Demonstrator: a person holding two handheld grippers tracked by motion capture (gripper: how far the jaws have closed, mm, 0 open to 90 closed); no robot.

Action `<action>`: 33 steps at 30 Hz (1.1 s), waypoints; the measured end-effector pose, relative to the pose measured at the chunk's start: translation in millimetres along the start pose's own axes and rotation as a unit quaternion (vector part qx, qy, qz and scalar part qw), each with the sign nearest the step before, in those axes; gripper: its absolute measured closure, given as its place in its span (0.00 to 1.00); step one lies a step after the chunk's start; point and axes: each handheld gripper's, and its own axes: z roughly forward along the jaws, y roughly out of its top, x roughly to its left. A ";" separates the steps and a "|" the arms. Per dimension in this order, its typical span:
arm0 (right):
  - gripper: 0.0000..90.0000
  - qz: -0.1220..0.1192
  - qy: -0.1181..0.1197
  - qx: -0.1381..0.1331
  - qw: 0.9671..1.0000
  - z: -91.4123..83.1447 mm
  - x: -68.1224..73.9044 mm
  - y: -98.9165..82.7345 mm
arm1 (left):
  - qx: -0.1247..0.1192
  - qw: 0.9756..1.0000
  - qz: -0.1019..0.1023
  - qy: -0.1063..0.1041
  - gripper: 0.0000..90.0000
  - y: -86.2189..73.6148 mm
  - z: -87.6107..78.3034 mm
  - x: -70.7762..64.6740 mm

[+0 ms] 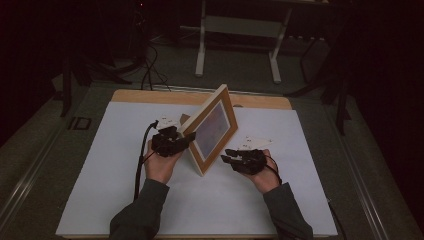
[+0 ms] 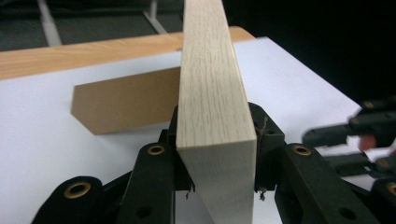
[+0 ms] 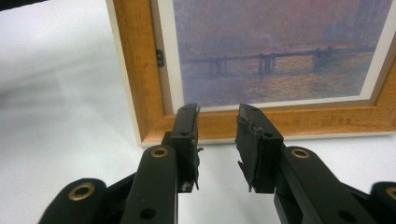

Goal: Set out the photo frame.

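A wooden picture frame (image 1: 212,127) with a hazy purple harbour print stands tilted near the middle of the white sheet (image 1: 100,165). My left gripper (image 1: 182,140) is shut on the frame's left side edge. In the left gripper view the pale wood edge (image 2: 210,93) sits tight between the jaws of the left gripper (image 2: 216,121), and the brown cardboard back stand (image 2: 126,105) lies behind. My right gripper (image 1: 227,155) hovers in front of the frame's lower right part. In the right gripper view the right gripper (image 3: 217,112) is open, with the frame's bottom rail (image 3: 280,123) just beyond the tips.
The white sheet covers a wooden tabletop (image 1: 150,96) whose bare strip shows at the far edge. On the floor beyond stand the white legs of another table (image 1: 235,30), with dark cables (image 1: 147,70) beside them. The other gripper (image 2: 355,133) shows at the right of the left gripper view.
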 end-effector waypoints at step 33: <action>0.73 0.009 -0.021 -0.014 1.000 -5.8 -7.0 1.2 | 0.024 0.991 -0.025 -0.130 0.79 3.5 -8.5 42.6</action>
